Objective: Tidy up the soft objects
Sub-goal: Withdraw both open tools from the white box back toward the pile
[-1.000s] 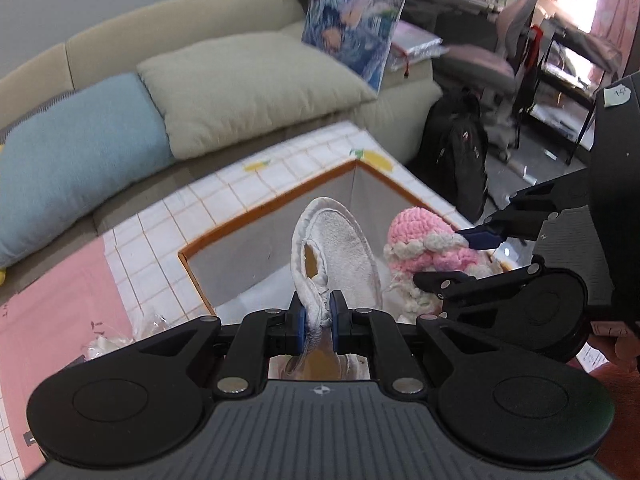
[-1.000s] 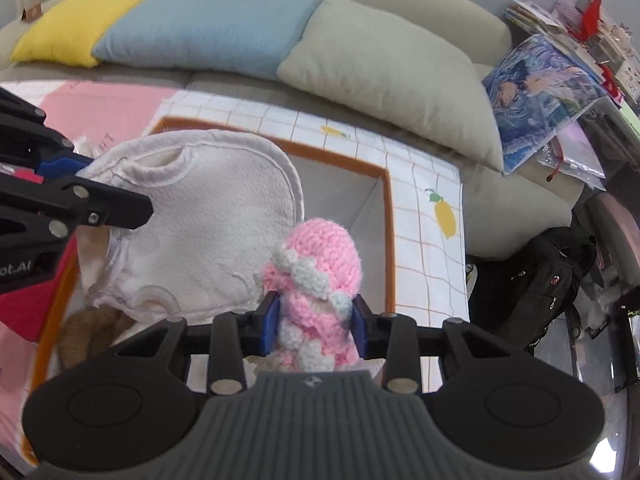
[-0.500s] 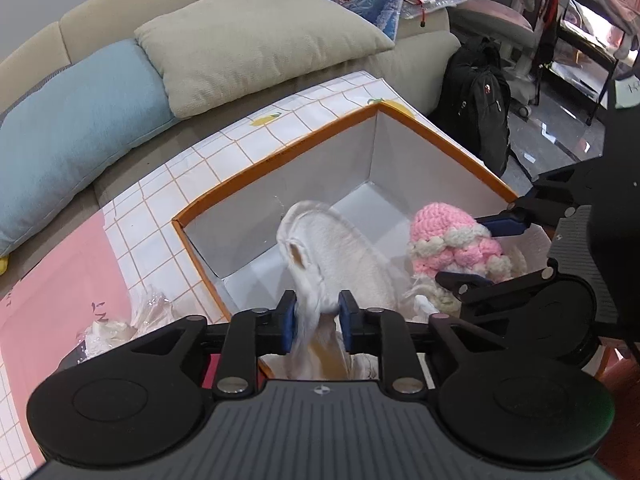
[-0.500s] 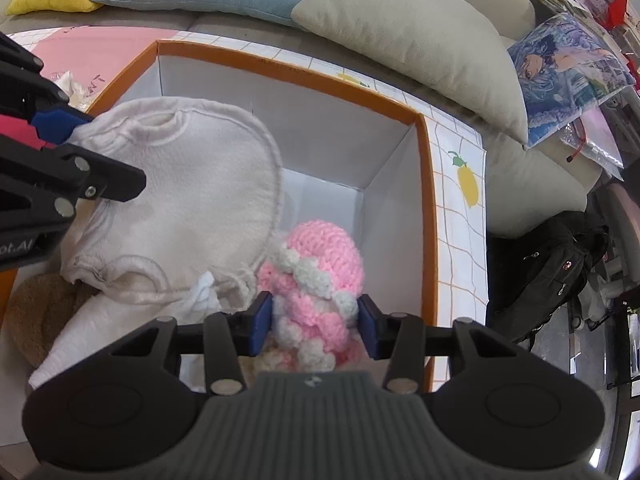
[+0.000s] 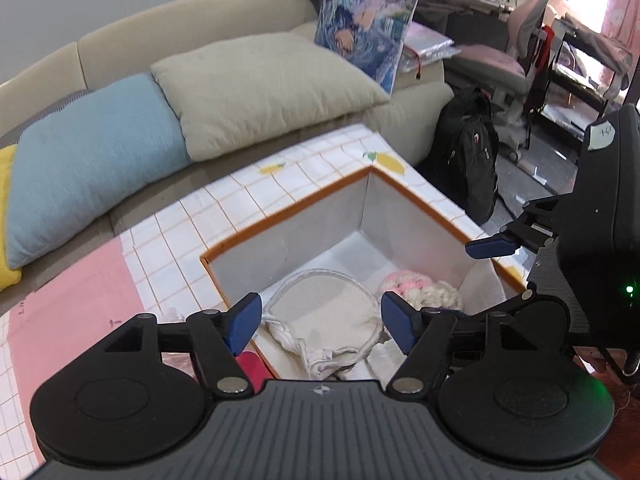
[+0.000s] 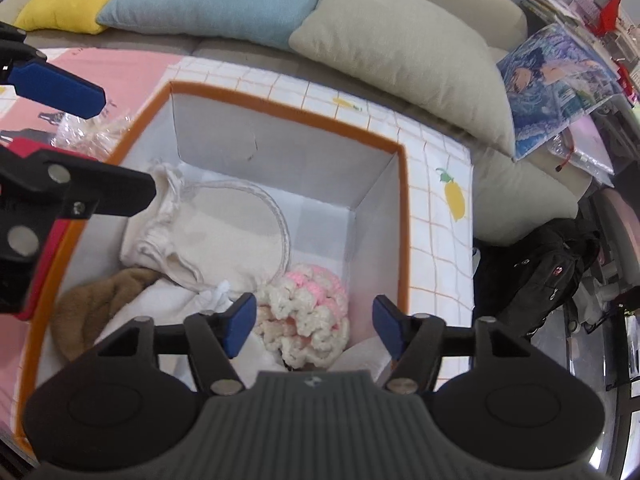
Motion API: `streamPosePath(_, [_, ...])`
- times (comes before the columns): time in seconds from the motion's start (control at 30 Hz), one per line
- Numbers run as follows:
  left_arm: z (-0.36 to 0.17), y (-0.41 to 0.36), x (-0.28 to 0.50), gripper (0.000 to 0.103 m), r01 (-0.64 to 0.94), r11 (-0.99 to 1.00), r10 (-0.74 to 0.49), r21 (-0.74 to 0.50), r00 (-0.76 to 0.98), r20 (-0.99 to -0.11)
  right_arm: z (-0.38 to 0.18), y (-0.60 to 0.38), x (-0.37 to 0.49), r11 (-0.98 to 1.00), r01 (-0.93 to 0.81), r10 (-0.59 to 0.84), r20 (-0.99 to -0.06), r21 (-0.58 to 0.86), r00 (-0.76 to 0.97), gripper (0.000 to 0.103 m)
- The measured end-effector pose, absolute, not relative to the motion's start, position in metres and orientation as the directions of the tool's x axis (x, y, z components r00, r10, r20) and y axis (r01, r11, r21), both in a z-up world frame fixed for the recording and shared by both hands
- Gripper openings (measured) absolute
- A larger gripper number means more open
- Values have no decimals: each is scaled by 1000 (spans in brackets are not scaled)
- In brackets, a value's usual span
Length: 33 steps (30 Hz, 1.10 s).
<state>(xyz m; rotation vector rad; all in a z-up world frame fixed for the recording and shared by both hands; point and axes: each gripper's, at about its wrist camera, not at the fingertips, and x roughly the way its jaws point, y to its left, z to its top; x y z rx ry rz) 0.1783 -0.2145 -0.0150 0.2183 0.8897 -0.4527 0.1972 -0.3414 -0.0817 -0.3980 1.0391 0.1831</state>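
An orange-rimmed white box (image 5: pixel 288 214) (image 6: pixel 280 106) holds the soft things. A cream cloth bib (image 5: pixel 320 316) (image 6: pixel 212 236) lies flat inside it. Beside it rests a pink and white crochet piece (image 5: pixel 416 290) (image 6: pixel 308 312). A brown plush item (image 6: pixel 100 304) and white cloth (image 6: pixel 160 304) lie at the box's near left. My left gripper (image 5: pixel 322 322) hangs above the bib, its jaws opening, nothing pressed between them. My right gripper (image 6: pixel 314 322) hovers over the crochet piece, jaws opening, pads clear of it. The right gripper's blue fingertip (image 5: pixel 490 246) shows in the left wrist view.
The box sits on a white grid cloth with lemon prints (image 6: pixel 452 196) next to a pink mat (image 5: pixel 68 304). Crinkled clear plastic (image 6: pixel 92 128) lies left of the box. Behind stands a sofa with blue (image 5: pixel 88 160), beige (image 5: pixel 260 88) and yellow (image 6: pixel 72 0) cushions. A black backpack (image 5: pixel 464 160) stands at the right.
Both grippers carried their items down into the box, then let go. The bib now lies flat and the crochet piece rests on the box's contents. Both jaws have spread wide.
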Motion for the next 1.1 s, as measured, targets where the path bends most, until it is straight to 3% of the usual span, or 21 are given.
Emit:
streamPosePath(0.57, [42,-171,116,81,447,894,-360,-42,659,-660,-29,-308,115,979,-155,-6,-771,-135,636,74])
streamPosePath(1.1, [17,-73,66,81,289,957,-214,-14,674,-707,-51,-229,68,991,-127,104,-813,37,573,75])
